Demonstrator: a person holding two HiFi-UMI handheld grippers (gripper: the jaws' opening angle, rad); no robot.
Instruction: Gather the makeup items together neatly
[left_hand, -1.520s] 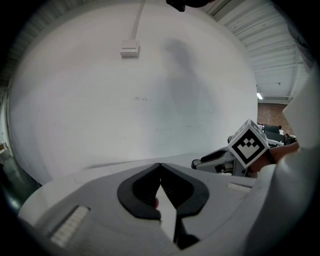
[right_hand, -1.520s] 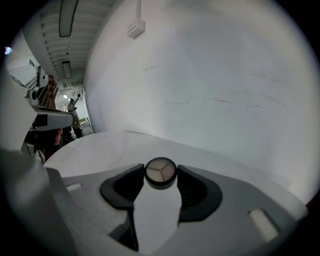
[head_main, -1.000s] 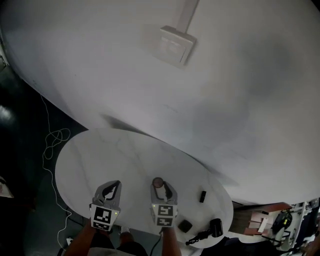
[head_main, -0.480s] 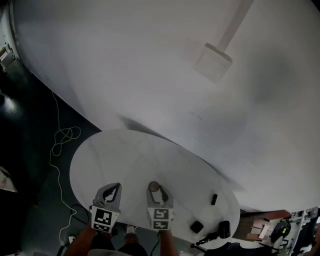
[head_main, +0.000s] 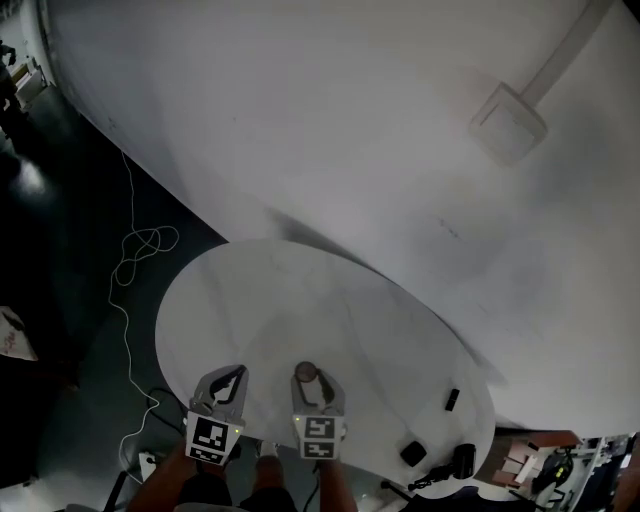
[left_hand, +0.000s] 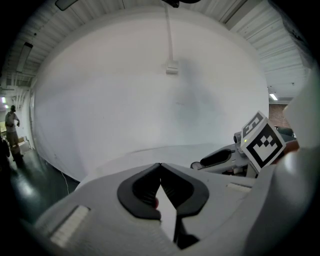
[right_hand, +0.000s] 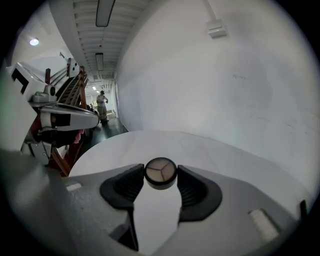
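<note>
A curved white wall (head_main: 350, 130) rises behind a round white marble-look table (head_main: 300, 300). Both grippers hang over the table's near edge, side by side. The left gripper (left_hand: 160, 165) has its 2 jaws closed tip to tip with nothing between them. The right gripper (right_hand: 160, 175) clamps a small round makeup pot with a dark rim and a beige lid (head_main: 308, 373) between its pads. Well apart, at the table's right edge, lie 3 small black items: a short stick (head_main: 452, 399), a square case (head_main: 413, 452) and a rounded piece (head_main: 463, 460).
</note>
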